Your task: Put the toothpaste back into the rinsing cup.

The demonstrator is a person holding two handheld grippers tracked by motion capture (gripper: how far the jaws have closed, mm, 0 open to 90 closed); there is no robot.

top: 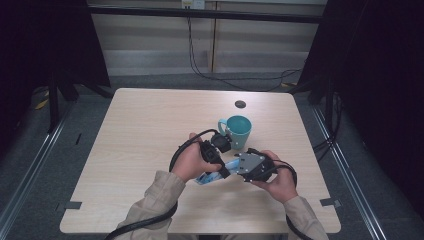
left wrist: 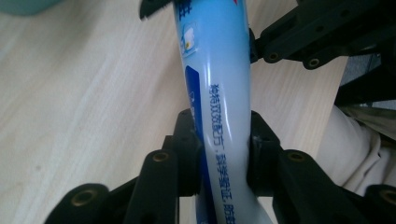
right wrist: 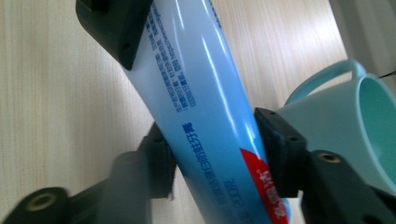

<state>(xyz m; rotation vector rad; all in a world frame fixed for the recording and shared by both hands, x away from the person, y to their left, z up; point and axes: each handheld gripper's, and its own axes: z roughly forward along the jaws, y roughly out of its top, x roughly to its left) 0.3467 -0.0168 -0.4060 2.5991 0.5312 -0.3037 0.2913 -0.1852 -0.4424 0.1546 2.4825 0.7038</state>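
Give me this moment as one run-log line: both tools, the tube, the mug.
left tool: shut on toothpaste tube | right tool: shut on toothpaste tube | tube: held above table | teal mug: upright, behind tools

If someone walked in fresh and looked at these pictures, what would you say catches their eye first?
Most striking is the light blue toothpaste tube, held above the near middle of the wooden table with the left gripper and the right gripper both clamped on it from opposite ends. Just behind the hands stands a teal mug, upright, its handle toward the left of the high view.
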